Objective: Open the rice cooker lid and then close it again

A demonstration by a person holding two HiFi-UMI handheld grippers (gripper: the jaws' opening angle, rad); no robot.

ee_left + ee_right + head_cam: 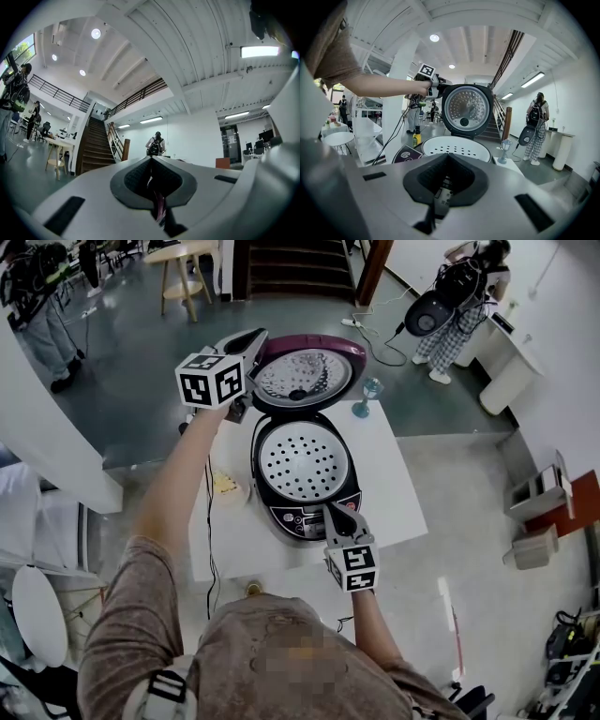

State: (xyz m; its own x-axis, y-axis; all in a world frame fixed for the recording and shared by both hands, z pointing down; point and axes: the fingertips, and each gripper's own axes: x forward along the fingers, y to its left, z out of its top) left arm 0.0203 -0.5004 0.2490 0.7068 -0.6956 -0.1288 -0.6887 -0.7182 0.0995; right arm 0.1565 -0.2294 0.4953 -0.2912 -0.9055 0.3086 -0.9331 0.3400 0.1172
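Now the raised lid point(298, 374) of the rice cooker point(305, 486) is pinched at its left rim by the closed left gripper point(253, 338) (the nearer one); the right gripper point(335, 514) is held closed, empty, at the cooker's front.

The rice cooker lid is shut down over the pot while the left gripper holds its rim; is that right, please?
Not quite: the lid stands open, tipped back behind the pot, so the perforated tray inside is exposed. The head view shows this. The left gripper does hold its rim.
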